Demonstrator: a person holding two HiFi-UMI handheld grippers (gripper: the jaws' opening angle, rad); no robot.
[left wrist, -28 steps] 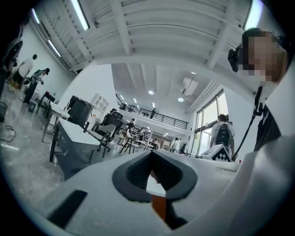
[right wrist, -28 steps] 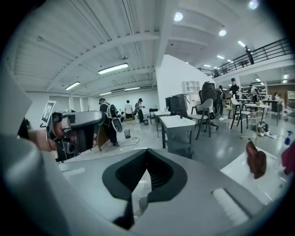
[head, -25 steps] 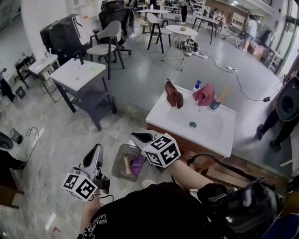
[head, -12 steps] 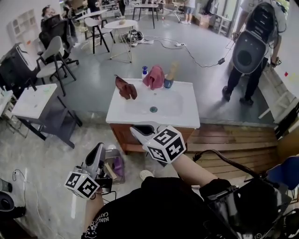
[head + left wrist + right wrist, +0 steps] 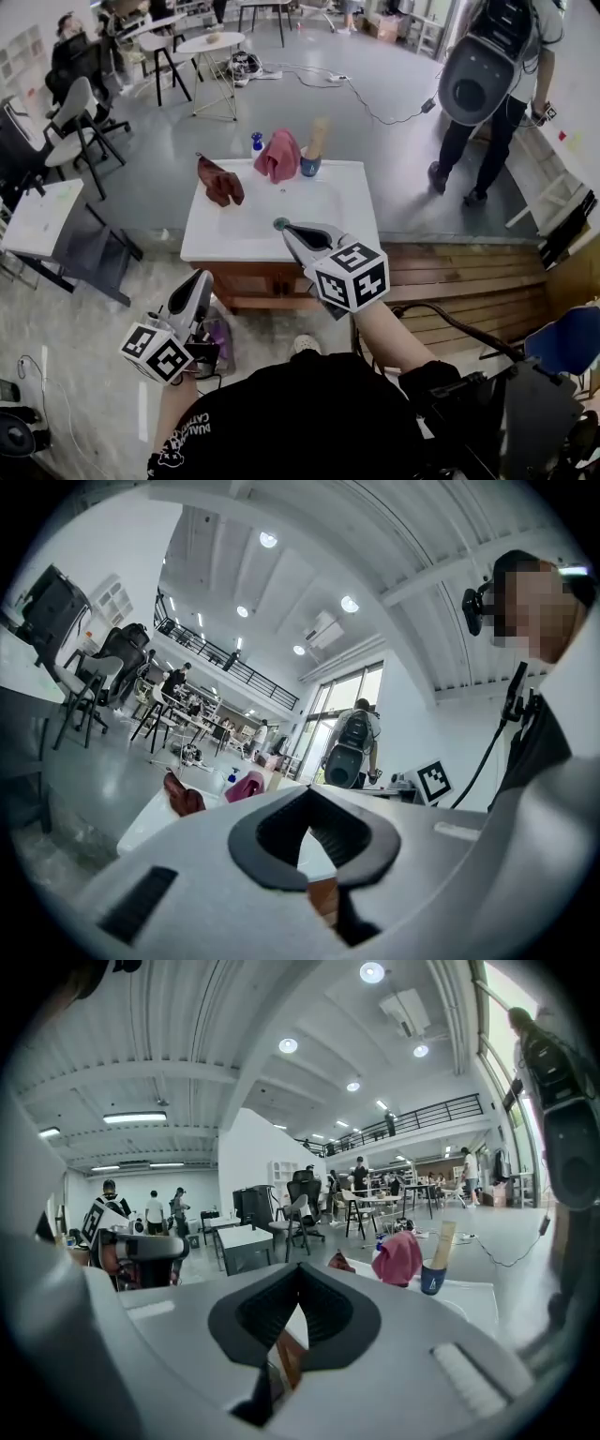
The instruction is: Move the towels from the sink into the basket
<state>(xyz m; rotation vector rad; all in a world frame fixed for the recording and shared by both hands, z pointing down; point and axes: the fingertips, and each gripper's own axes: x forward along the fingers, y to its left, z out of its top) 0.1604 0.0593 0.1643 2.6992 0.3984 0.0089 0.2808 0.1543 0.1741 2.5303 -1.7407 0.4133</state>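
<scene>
Nearest, the left gripper (image 5: pixel 199 284) and right gripper (image 5: pixel 295 232) are both hovering empty, jaws pressed together; the basket (image 5: pixel 228 361) is sitting on the floor at 7 o'clock of the sink (image 5: pixel 234 234). Farther, a brown towel (image 5: pixel 219 180) and a pink towel (image 5: pixel 278 155) are lying at its 11 and 12 o'clock rim. Opening the jaws before reaching would probably serve best; the cup (image 5: pixel 309 167) is crowding the pink towel, the basin side offering room.

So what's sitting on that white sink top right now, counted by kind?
Towels: 2, a brown towel and a pink towel
Bottles: 1, a small blue-topped bottle
Cups: 1, a blue cup
Sticks: 1, a tan stick standing in that cup
Total: 5
</scene>
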